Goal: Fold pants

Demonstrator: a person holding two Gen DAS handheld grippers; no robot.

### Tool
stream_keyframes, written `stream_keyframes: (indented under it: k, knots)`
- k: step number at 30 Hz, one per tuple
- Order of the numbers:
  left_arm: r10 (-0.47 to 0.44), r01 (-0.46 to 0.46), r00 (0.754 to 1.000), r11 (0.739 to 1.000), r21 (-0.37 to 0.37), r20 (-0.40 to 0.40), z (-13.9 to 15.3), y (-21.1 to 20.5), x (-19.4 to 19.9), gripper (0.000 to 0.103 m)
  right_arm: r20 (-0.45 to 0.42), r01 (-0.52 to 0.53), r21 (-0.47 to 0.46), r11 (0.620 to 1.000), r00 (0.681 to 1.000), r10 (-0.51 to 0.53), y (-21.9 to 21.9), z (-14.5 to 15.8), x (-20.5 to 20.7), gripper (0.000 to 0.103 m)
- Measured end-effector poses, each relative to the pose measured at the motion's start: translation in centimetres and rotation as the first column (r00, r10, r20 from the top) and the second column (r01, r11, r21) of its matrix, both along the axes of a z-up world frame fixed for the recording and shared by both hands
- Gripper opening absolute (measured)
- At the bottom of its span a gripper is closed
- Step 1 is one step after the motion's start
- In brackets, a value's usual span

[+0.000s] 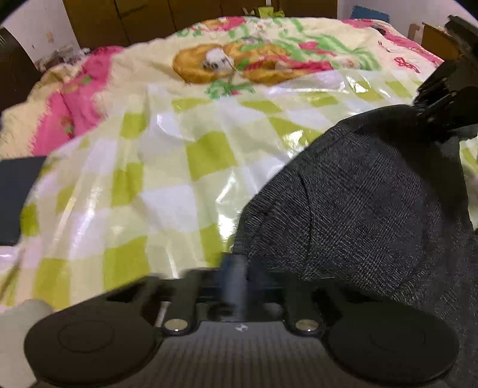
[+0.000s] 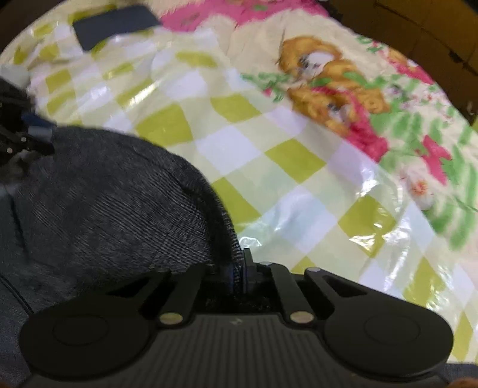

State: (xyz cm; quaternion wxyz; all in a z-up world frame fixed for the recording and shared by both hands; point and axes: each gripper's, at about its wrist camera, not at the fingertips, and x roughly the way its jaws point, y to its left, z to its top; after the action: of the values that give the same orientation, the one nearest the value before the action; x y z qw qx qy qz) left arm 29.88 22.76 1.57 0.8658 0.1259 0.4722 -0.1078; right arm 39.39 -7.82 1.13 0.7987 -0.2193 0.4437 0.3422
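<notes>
Dark grey pants (image 1: 358, 194) lie on a checked bed cover (image 1: 155, 167); left tongs (image 1: 234, 265) and right tongs (image 2: 239, 268) each pinch an edge, closed.

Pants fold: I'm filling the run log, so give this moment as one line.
stage: gripping edge | left tool: shut on pants | right tool: shut on pants | surface: checked plastic sheet

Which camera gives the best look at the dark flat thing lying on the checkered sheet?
The right wrist view: the dark flat object shows nearly whole at the top left. The left wrist view catches only a cropped part at its left edge.
</notes>
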Motion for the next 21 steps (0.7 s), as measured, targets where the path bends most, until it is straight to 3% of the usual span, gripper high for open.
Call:
stream_keyframes:
  k: [5, 12, 16, 21]
  knots:
    - [-0.034, 0.036, 0.997, 0.999, -0.029, 0.065, 3.5, -0.2, -4.3, 0.023, 0.043, -0.002, 0.053, 0.999, 0.999, 0.0, -2.5, 4.9, -6.0, 0.005]
    - [-0.08, 0.086, 0.993, 0.994, -0.063, 0.09, 6.2, -1.6, -15.2, 0.023, 0.025, 0.038, 0.095, 0.995, 0.999, -0.04, -7.0, 9.2, -20.0, 0.005]
    - [-0.059, 0.065, 0.997, 0.991, -0.118, 0.05, 5.5, -2.6, -20.8, 0.022, -0.073, 0.053, 0.103, 0.993, 0.996, -0.046, -7.6, 7.6, -26.1, 0.005]
    - [-0.044, 0.042, 0.999, 0.994, -0.097, -0.019, 1.8, -3.8, -24.4, 0.022, -0.161, 0.089, 0.09, 0.992, 0.984, -0.073, -6.3, 2.4, -29.3, 0.005]
